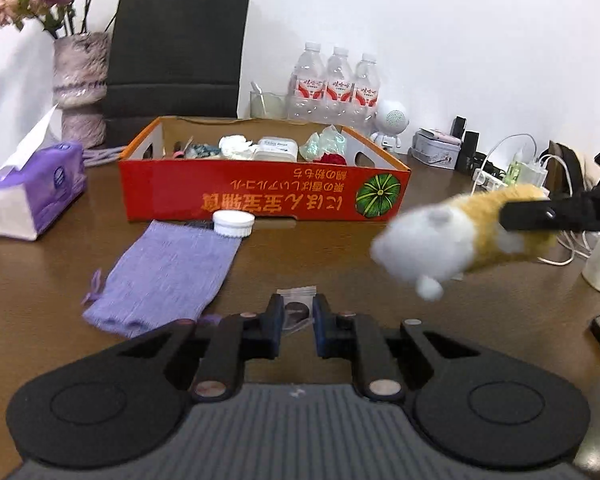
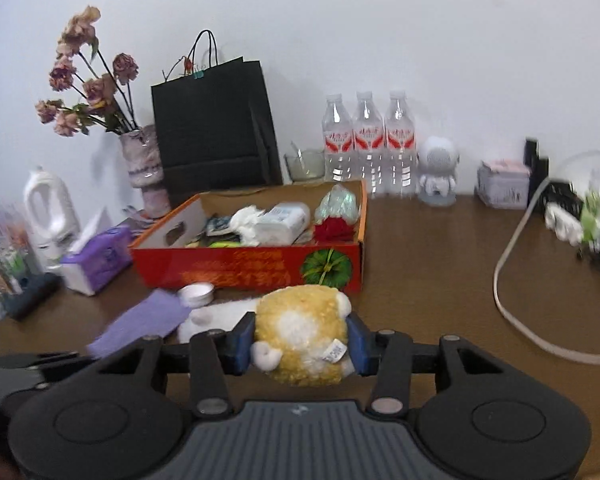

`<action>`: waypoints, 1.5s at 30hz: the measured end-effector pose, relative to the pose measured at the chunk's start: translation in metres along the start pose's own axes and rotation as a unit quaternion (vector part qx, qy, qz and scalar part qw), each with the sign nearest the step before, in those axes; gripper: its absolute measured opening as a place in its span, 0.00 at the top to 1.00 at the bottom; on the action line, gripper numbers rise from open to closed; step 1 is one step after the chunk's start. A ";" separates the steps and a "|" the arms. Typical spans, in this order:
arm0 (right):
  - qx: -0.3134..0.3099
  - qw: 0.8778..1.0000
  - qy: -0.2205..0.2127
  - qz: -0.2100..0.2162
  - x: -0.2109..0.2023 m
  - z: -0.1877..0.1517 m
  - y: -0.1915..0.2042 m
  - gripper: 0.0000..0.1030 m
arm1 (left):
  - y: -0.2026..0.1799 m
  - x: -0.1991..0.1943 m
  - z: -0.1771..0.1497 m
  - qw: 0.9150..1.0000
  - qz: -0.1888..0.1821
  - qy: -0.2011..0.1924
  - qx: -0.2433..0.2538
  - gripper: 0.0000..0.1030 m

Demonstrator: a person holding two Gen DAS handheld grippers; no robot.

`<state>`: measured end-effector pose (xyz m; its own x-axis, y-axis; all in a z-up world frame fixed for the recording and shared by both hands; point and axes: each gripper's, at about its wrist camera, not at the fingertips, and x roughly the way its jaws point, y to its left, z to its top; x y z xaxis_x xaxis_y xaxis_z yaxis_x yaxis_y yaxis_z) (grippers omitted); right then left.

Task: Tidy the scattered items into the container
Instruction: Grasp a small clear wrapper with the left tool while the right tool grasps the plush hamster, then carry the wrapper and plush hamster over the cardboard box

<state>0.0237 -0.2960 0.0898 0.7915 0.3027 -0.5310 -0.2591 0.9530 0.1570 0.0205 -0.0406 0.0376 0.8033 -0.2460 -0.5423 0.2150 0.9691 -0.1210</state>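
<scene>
A red cardboard box (image 1: 260,196) is seen at the back of a brown surface (image 1: 340,256), already holding several small items. In the right wrist view, a yellow-and-white plush toy (image 2: 300,336) is clenched between the pads of the right tool (image 2: 300,344) and carried above the surface, just short of the box. The left tool (image 1: 296,316) is nearly closed around a small clear packet (image 1: 296,304) lying on the surface; whether the pads press it cannot be told. A purple sock (image 1: 168,272) and a white lid (image 1: 234,223) are still left outside, so the tidying is judged partly done.
</scene>
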 end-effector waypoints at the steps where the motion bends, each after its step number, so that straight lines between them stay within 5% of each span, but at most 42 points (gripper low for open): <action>1: -0.006 1.000 0.010 -0.004 -0.004 0.001 0.003 0.56 | 0.000 -0.003 -0.001 1.000 0.000 0.001 0.001 0.85; 6: -0.021 0.998 0.037 -0.040 0.016 0.006 0.018 0.55 | -0.003 -0.011 -0.007 1.000 -0.003 -0.002 0.027 0.84; 10: -0.006 0.998 0.057 -0.029 0.057 0.007 0.021 0.54 | 0.005 -0.004 -0.011 1.000 0.006 0.011 0.019 0.84; 21: 0.016 0.999 0.039 -0.016 0.118 0.045 0.033 0.53 | 0.025 0.015 -0.007 0.999 0.028 0.017 0.006 0.84; 24: 0.031 0.998 0.053 -0.022 0.145 0.039 0.033 0.38 | 0.028 0.022 -0.004 0.999 0.037 0.013 0.010 0.84; 27: 0.062 0.997 0.050 -0.023 0.158 0.026 0.030 0.37 | 0.030 0.028 -0.006 0.999 0.041 0.018 0.008 0.83; 35: 0.096 0.995 0.024 -0.022 0.179 0.007 0.026 0.38 | 0.030 0.031 -0.007 0.999 0.031 0.026 0.010 0.61; 39: 0.091 0.995 0.034 -0.026 0.159 0.014 0.031 0.51 | 0.030 0.029 -0.008 0.999 0.035 0.027 0.007 0.83; 45: 0.039 0.993 0.108 0.030 0.070 0.003 0.031 0.51 | 0.032 0.015 -0.015 0.999 0.040 0.024 -0.002 0.84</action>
<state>0.0728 -0.2447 0.0598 0.6366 0.3564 -0.6839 -0.2512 0.9343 0.2531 0.0308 -0.0128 0.0132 0.7908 -0.1660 -0.5891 0.1489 0.9858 -0.0779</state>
